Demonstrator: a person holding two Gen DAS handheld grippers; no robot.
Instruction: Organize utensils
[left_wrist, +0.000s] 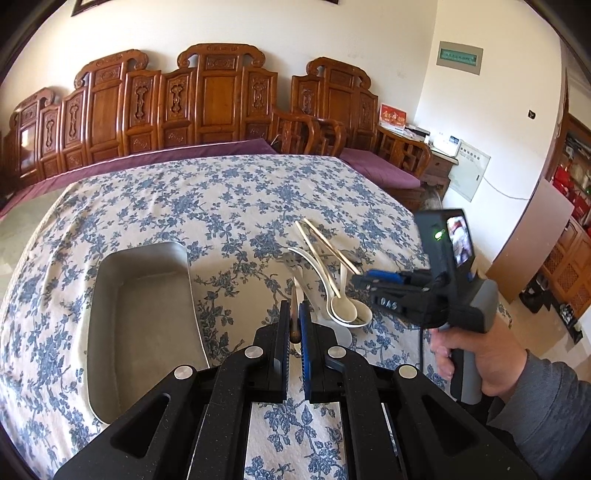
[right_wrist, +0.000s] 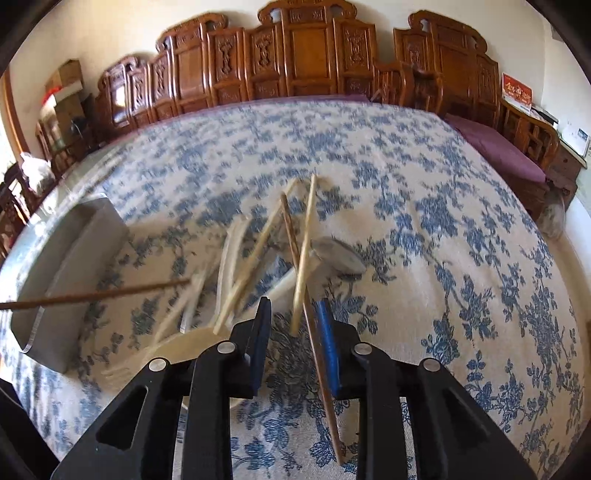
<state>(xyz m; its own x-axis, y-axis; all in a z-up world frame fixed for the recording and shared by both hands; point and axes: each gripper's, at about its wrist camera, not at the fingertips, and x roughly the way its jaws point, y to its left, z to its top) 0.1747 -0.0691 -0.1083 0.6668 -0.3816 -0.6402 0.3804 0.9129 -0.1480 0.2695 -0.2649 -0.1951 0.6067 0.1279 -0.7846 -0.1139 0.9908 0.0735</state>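
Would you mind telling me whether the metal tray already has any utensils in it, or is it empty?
Empty as far as visible: the metal tray shows only bare floor in the left wrist view, while the white spoons lie on the tablecloth beside it.

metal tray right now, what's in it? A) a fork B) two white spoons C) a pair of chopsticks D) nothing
D: the left wrist view shows the metal tray with a bare floor, while the white spoons and pale chopsticks lie on the tablecloth beside it.
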